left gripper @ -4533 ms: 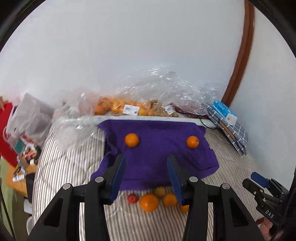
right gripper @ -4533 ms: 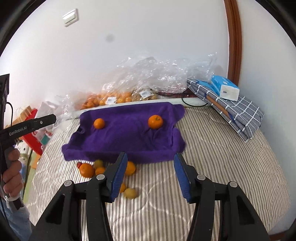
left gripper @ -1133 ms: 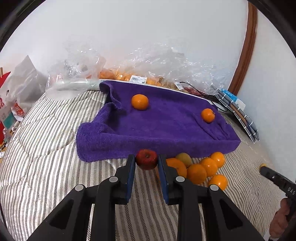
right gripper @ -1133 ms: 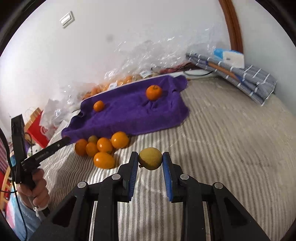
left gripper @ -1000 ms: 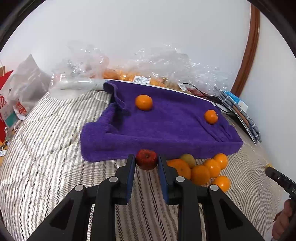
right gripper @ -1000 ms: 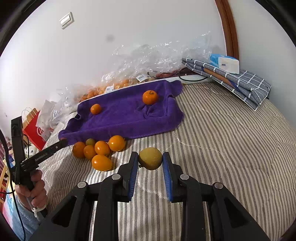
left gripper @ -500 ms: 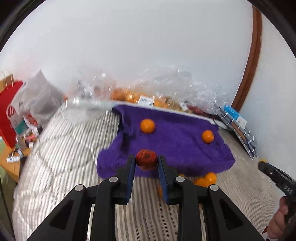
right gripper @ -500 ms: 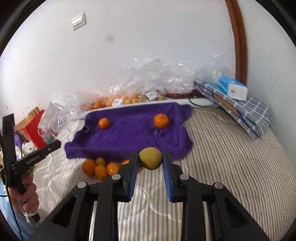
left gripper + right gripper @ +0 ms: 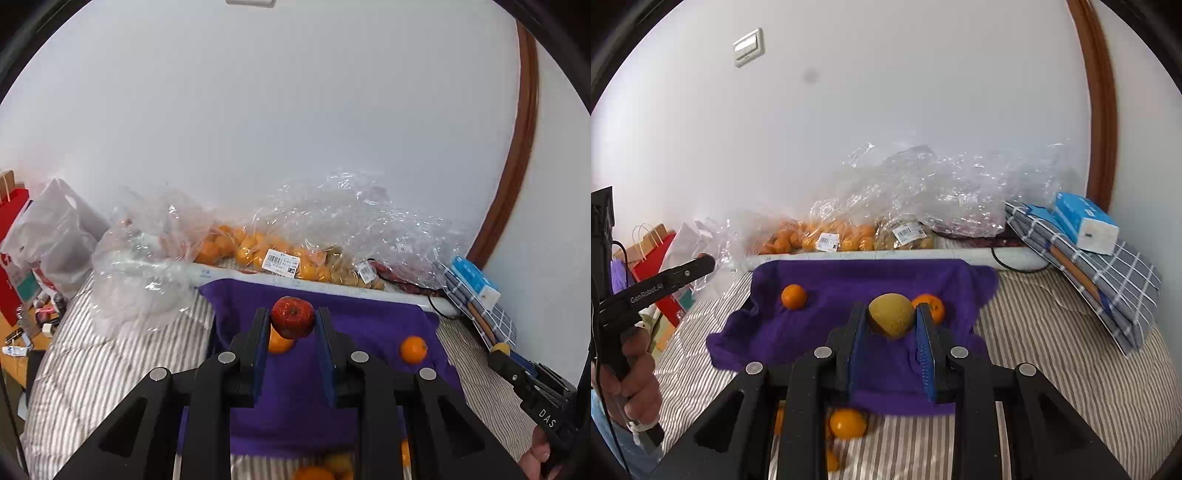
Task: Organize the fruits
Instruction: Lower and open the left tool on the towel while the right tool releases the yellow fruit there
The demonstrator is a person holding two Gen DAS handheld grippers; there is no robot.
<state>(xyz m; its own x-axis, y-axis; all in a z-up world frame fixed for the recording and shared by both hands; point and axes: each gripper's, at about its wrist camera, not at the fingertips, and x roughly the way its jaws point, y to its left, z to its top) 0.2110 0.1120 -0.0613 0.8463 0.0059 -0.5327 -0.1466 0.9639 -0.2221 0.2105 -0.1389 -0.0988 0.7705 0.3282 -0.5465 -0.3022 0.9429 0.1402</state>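
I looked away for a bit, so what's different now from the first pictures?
The left gripper has grabbed the red apple and the right gripper the yellow-green fruit. Both were lifted off the striped bed and now hang over the purple towel. The two oranges on the towel stayed put.

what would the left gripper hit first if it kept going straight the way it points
Most likely the purple towel, near the orange seen just behind the red apple that the left gripper holds. Depth is unclear, so it might touch that orange first.
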